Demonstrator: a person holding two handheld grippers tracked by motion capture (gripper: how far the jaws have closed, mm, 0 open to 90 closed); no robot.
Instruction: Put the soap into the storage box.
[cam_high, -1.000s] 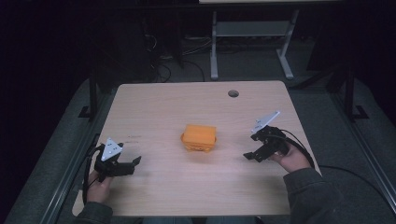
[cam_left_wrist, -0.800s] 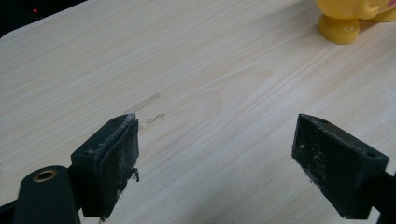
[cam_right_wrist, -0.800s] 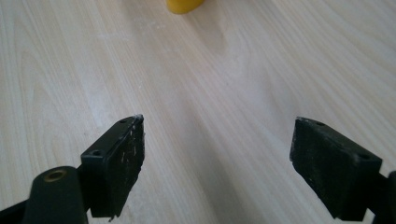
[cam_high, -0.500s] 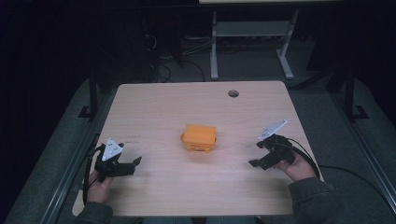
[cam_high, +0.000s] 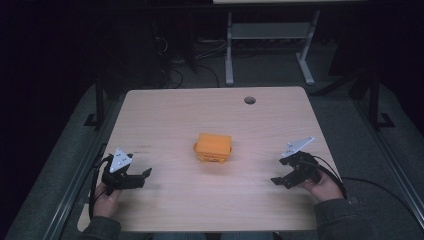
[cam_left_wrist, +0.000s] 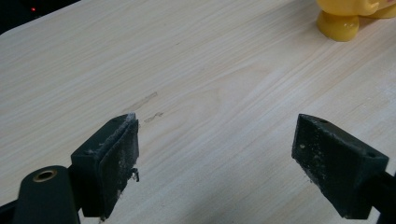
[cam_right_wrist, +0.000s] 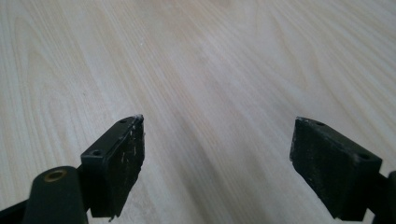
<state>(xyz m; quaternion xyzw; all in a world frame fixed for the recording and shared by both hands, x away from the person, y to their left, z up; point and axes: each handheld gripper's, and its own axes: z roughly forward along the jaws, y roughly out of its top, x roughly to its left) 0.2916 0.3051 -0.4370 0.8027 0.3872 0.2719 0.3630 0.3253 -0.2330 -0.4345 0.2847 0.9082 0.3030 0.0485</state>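
An orange box-shaped toy (cam_high: 214, 147) sits near the middle of the pale wooden desk (cam_high: 175, 110). The left claw (cam_high: 140, 177) and the right claw (cam_high: 279, 181) rest well apart from it near the desk's front corners, both spread wide and empty.

Dead centre on the table (cam_high: 165, 115) sits the orange box (cam_high: 214, 147), a blocky little thing with a flat top, rounded corners and stubby rounded feet along its near edge. It stands upright and square to the table edges, alone on the pale wood, well apart from the round hole (cam_high: 249, 100) toward the far right. In the left gripper view one yellow-orange foot (cam_left_wrist: 337, 25) shows at the top right, planted flat on the wood.
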